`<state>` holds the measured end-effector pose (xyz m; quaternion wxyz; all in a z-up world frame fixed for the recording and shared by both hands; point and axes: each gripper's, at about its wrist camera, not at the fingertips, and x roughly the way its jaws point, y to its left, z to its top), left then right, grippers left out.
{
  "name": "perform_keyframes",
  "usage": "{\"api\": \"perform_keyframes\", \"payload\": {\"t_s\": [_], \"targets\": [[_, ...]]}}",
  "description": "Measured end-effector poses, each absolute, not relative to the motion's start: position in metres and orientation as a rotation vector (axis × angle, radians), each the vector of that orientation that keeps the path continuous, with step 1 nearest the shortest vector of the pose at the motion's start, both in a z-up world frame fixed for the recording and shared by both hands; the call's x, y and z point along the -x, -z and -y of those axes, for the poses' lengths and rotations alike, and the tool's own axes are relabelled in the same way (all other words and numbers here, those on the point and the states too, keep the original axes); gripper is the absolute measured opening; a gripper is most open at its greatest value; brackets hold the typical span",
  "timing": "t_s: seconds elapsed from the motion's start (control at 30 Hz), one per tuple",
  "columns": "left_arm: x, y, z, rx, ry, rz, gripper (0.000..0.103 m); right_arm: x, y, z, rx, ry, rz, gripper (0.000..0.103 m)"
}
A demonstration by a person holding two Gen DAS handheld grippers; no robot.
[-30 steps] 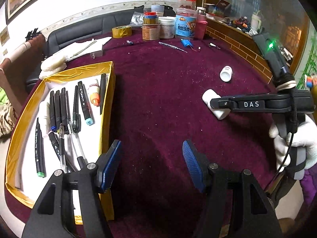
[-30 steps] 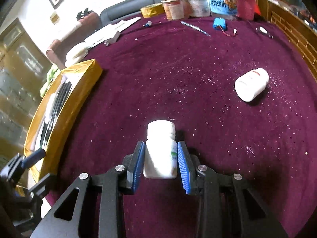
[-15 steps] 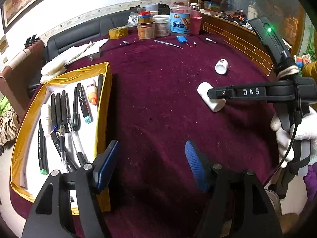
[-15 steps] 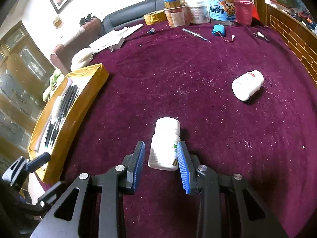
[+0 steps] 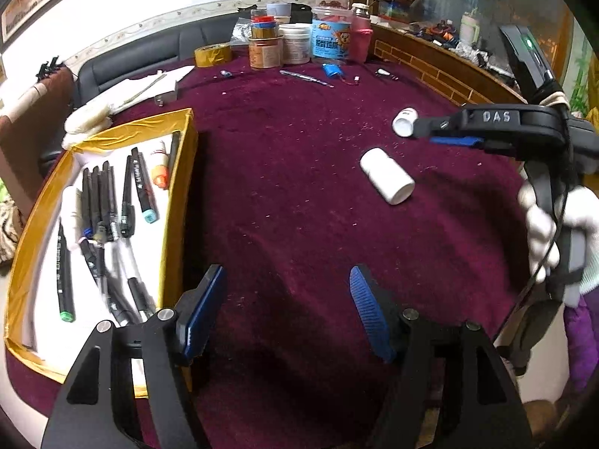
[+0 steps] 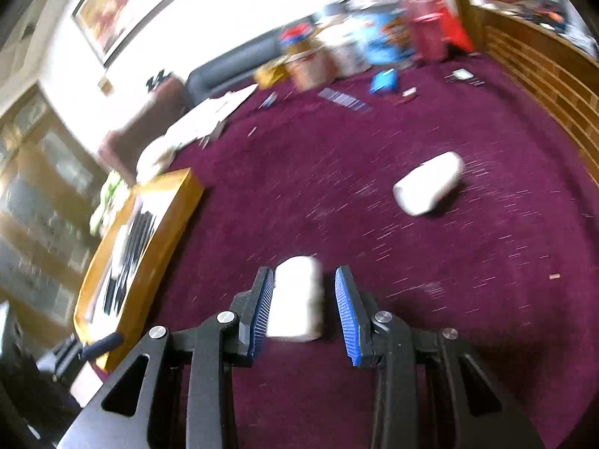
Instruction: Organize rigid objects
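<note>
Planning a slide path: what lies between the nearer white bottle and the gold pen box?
Nothing but bare maroon cloth between the nearer white bottle and the gold pen box; the left wrist view shows it.

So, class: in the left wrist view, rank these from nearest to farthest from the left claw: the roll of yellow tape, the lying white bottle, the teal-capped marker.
1. Teal-capped marker, in the gold tray, left.
2. Lying white bottle, on the cloth, right.
3. Roll of yellow tape, far back, left of the jars.

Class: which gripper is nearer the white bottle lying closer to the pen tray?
Right. The right gripper hangs close above the white bottle, not gripping it; the left gripper stands open farther back, beside the pen tray.
</note>
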<state>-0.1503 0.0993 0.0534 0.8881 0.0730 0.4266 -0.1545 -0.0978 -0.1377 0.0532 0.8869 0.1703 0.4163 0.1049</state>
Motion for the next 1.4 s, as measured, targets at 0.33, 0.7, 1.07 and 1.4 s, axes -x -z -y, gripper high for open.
{"api": "perform_keyframes", "payload": {"t_s": [0.33, 0.7, 1.07, 1.4], "targets": [[0.142, -0.046, -0.09, -0.05, 0.406, -0.919, 0.068, 0.093, -0.039, 0.254, -0.53, 0.066, -0.84, 0.035], [0.136, -0.042, -0.086, -0.023, 0.436, -0.94, 0.068, 0.037, -0.022, 0.245, -0.7, 0.059, -0.83, 0.036], [0.134, -0.038, -0.085, -0.022, 0.45, -0.961, 0.068, -0.007, -0.014, 0.214, -0.567, 0.112, -0.917, 0.046], [0.132, -0.038, -0.086, 0.015, 0.474, -0.984, 0.068, 0.012, -0.011, 0.187, -0.388, 0.001, -0.943, 0.03]]}}
